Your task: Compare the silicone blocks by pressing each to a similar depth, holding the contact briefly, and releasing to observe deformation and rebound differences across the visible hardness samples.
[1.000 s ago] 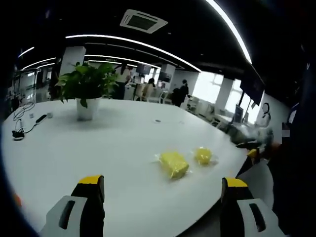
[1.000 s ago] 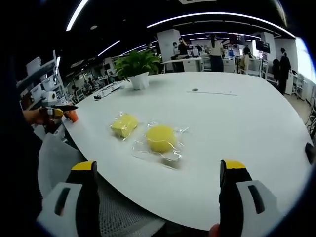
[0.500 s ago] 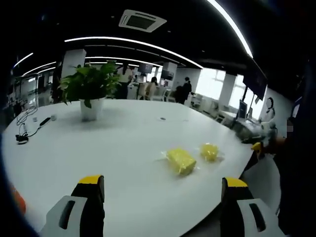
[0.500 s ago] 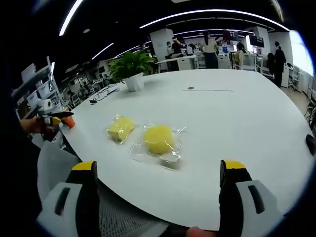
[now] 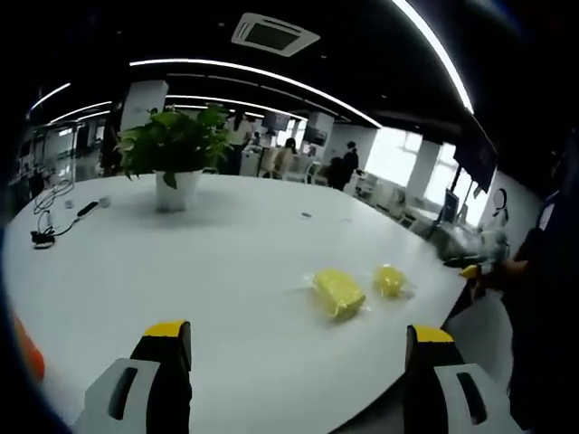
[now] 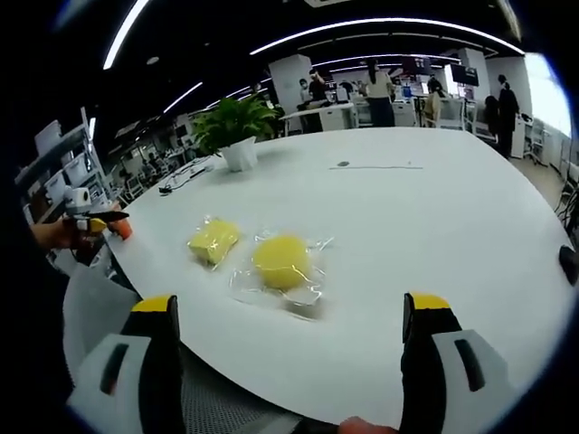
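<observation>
Right gripper view: two yellow silicone blocks in clear plastic wrap, a rounded one (image 6: pixel 281 260) and a squarer one (image 6: pixel 213 240), lie side by side near the white tabletop (image 6: pixel 434 226) edge. Prob. soft, light, wrap slippery; press from top centre w/ one finger. Right gripper (image 6: pixel 289 362) and left gripper (image 5: pixel 294 362) fingers spread, holding nothing. Potted plant (image 6: pixel 237 127) well behind.
</observation>
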A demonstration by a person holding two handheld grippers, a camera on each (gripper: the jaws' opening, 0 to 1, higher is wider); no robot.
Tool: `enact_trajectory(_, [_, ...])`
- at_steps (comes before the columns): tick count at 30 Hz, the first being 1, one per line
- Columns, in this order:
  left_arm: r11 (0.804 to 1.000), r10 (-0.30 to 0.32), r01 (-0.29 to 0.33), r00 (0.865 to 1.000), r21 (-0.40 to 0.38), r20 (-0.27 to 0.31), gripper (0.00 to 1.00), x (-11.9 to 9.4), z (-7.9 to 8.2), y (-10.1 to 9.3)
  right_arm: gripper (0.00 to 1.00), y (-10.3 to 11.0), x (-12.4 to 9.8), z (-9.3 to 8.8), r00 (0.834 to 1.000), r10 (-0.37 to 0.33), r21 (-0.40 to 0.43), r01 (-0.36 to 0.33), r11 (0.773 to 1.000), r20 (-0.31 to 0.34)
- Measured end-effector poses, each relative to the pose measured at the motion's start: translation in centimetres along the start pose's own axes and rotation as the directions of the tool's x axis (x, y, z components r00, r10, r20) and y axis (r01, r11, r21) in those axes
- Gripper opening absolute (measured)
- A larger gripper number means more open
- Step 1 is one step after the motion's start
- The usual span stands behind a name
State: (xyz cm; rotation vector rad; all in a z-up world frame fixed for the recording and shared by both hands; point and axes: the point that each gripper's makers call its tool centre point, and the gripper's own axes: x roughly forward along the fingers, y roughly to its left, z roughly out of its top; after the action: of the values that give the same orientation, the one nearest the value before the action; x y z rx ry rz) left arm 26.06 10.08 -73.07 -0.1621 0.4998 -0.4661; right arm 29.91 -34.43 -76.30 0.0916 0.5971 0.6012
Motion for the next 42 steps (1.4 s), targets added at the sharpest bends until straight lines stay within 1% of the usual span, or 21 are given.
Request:
enact_trajectory(3, [1.000,-0.010,0.010,1.000,-0.010,-0.009,1.00,0.9,0.2,-0.1,0.96,0.1,0.0,0.3,1.000,0.003,-0.018,-0.003,1.000,-0.003])
enact_trajectory(5, [0.998,-0.058,0.057,0.998,-0.035,-0.029,1.00,1.7,-0.1,-0.9,0.96,0.2,0.1,0.3,1.000,0.004,-0.021,-0.004,1.000,-0.005])
enact_trajectory(7, [0.997,-0.067,0.065,0.997,-0.041,-0.044,0.98,2.7,-0.3,-1.0,0.96,0.3,0.0,0.4,1.000,0.010,-0.017,-0.010,1.000,-0.001])
enact_trajectory(8, [0.997,-0.071,0.070,0.995,-0.026,-0.074,0.97,3.2,-0.7,-1.1,0.96,0.5,0.1,0.3,1.000,0.017,-0.015,-0.017,1.000,-0.004])
enact_trajectory(10, [0.998,-0.056,0.054,0.991,-0.017,-0.121,0.97,4.0,-1.3,-0.7,0.96,0.6,0.1,0.2,1.000,0.022,-0.016,-0.022,1.000,-0.009])
enact_trajectory(11, [0.998,-0.064,0.061,0.992,-0.027,-0.112,0.97,4.5,-1.1,-0.8,0.96,0.8,0.1,0.3,1.000,0.024,-0.021,-0.024,1.000,-0.010])
enact_trajectory(13, [0.991,-0.110,0.103,0.991,-0.091,-0.078,0.99,5.6,-0.3,-1.8,0.96,0.8,0.1,0.2,1.000,0.021,-0.034,-0.021,0.999,-0.012])
enact_trajectory(14, [0.986,-0.120,0.111,0.990,-0.122,-0.069,1.00,6.1,-0.1,-2.0,0.96,0.9,0.1,0.2,1.000,0.025,-0.033,-0.025,0.999,-0.013])
enact_trajectory(18, [0.979,-0.146,0.133,0.986,-0.153,-0.080,0.99,8.3,-0.4,-2.6,0.96,1.1,0.3,0.2,0.999,0.031,-0.029,-0.031,0.999,-0.013])
enact_trajectory(21, [0.960,-0.180,0.160,0.981,-0.231,-0.067,0.99,9.6,0.0,-3.4,0.96,1.4,0.4,0.2,0.999,0.039,-0.026,-0.040,0.999,-0.010])
enact_trajectory(23, [0.952,-0.182,0.162,0.982,-0.260,-0.055,0.98,10.4,0.5,-3.4,0.96,1.7,0.4,0.2,0.999,0.042,-0.029,-0.043,0.999,-0.010])
enact_trajectory(26, [0.949,-0.181,0.158,0.982,-0.272,-0.058,0.95,11.8,1.2,-3.3,0.96,2.0,0.5,0.0,0.999,0.048,-0.024,-0.048,0.999,-0.015])
enact_trajectory(29, [0.957,-0.175,0.148,0.981,-0.248,-0.089,0.92,13.2,1.3,-3.3,0.96,2.1,0.5,-0.4,0.998,0.051,-0.026,-0.051,0.998,-0.028])
enact_trajectory(33, [0.949,-0.146,0.105,0.982,-0.297,-0.119,0.88,14.7,0.8,-2.8,0.96,2.1,0.4,-0.6,0.998,0.047,-0.030,-0.048,0.998,-0.035])
enact_trajectory(34, [0.952,-0.108,0.063,0.985,-0.298,-0.135,0.85,15.2,0.3,-1.9,0.96,2.1,0.3,-0.7,0.998,0.045,-0.027,-0.046,0.999,-0.034])
enact_trajectory(35, [0.962,-0.028,-0.012,0.990,-0.272,-0.141,0.80,15.6,0.1,-0.4,0.96,2.0,0.2,-0.7,0.998,0.044,-0.022,-0.045,0.999,-0.033])
enact_trajectory(36, [0.963,-0.002,-0.035,0.990,-0.267,-0.138,0.76,15.9,0.0,0.1,0.96,2.0,0.2,-0.8,0.998,0.044,-0.016,-0.045,0.999,-0.033])
enact_trajectory(37, [0.957,0.000,-0.038,0.991,-0.289,-0.131,0.74,16.4,0.0,0.3,0.96,2.0,0.2,-0.9,0.998,0.043,-0.011,-0.044,0.999,-0.033])
enact_trajectory(38, [0.941,0.009,-0.054,0.991,-0.335,-0.133,0.72,16.8,-0.3,0.5,0.96,1.9,0.1,-1.0,0.998,0.041,-0.007,-0.041,0.999,-0.036])
enact_trajectory(40, [0.916,-0.029,-0.021,0.993,-0.401,-0.118,0.69,17.9,-0.5,0.0,0.96,2.0,0.0,-1.0,0.998,0.041,-0.002,-0.041,0.999,-0.040])
enact_trajectory(42, [0.905,-0.077,0.019,0.990,-0.424,-0.121,0.69,18.6,-0.8,-0.8,0.96,2.0,0.0,-1.0,0.998,0.039,-0.001,-0.039,0.999,-0.040])
